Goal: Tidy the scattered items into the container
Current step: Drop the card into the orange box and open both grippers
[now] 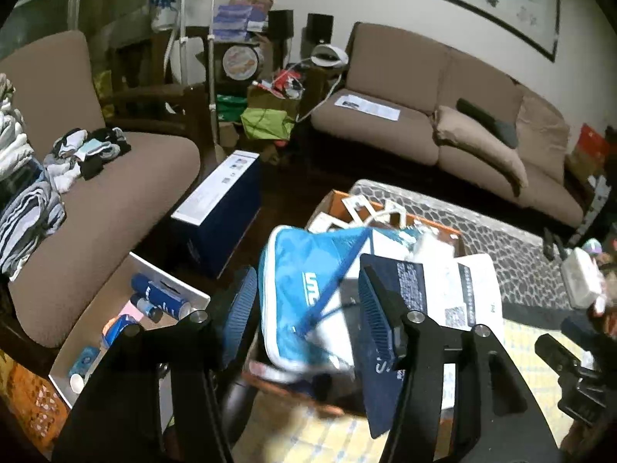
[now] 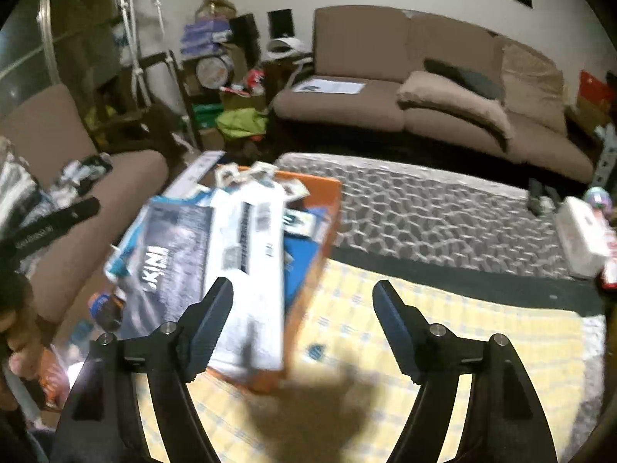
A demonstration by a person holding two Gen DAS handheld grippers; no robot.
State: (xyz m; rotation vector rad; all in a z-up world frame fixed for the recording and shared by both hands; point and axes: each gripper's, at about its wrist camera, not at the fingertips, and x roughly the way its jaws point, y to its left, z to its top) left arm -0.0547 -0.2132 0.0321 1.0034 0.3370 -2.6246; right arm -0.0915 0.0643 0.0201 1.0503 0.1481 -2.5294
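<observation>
**Both jaws spread over a heaped orange box**

Far left in the left wrist view: brown armchair (image 1: 115, 177) strewn with socks, then a white floor box (image 1: 115, 308) of blue bottles beside it. Next over, left gripper (image 1: 308, 308) with jaws apart, straddling a blue-and-white pouch (image 1: 308, 281) without pressing it — released, not grasping. Pouch perched high on the orange box (image 2: 320, 223), tilted, sitting on the tabletop's yellow cloth (image 2: 443, 347). Right gripper (image 2: 302, 328) likewise spread wide and empty, left finger touching or just beside a white packet (image 2: 250, 270) atop the pile.

Risk, as judged: overfull stack, loosely laid — could slide off the near-left edge toward the floor box if nudged by either finger, blurred as both views were. Further right, patterned mat (image 2: 424, 212), remote, white carton (image 2: 582, 235) near the edge — scattered, well apart from the container. Sofa (image 2: 424, 96) behind, no obstacle.
</observation>
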